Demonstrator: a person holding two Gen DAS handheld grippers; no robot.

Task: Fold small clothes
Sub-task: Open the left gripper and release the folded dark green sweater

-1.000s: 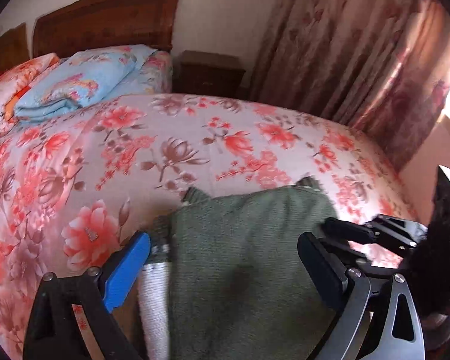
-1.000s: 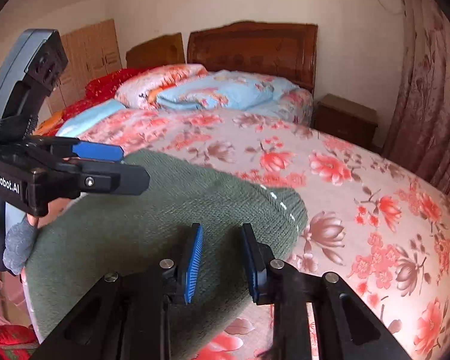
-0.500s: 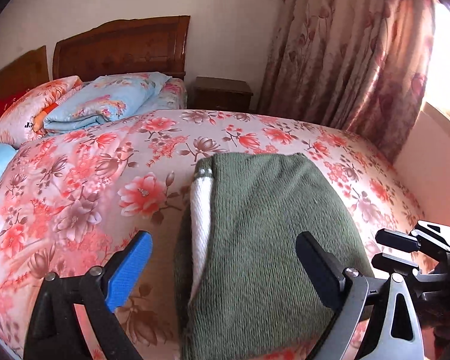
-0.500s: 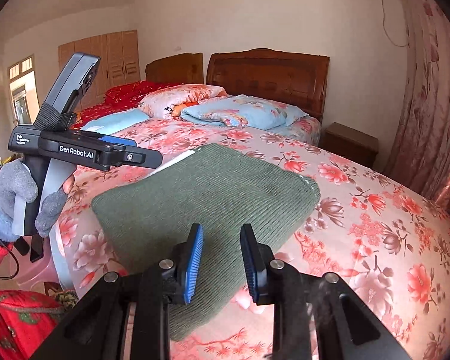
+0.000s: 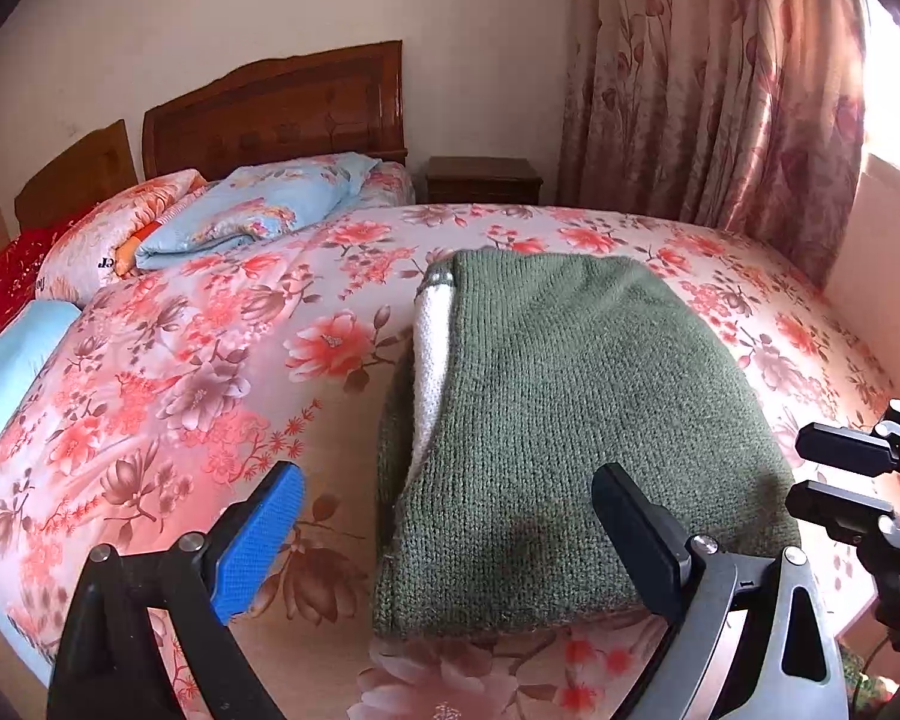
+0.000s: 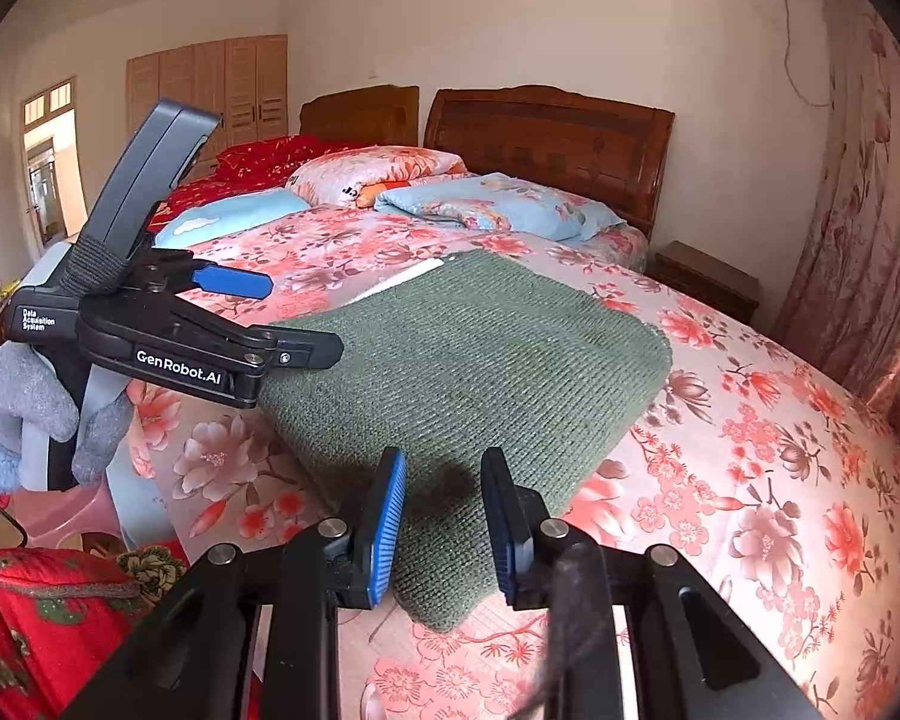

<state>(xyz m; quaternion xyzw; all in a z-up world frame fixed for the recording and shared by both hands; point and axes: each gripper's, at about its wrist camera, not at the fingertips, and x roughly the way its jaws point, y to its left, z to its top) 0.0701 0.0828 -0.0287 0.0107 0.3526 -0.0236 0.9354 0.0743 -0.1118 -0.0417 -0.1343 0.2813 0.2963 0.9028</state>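
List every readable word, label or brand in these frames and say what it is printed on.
"GenRobot.AI": white print on the side of the left gripper, seen from the right wrist view.
"Data Acquisition System": small white print on the rear block of that gripper.
Black letters on the floral pillow: only fragments show, roughly "cr"; not readable as a word in either view.
Nothing is printed on the green knit garment.

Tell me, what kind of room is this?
Most likely a home bedroom: a bed with a floral bedspread and carved wooden headboard, pillows at its head, a nightstand, and flowered curtains.
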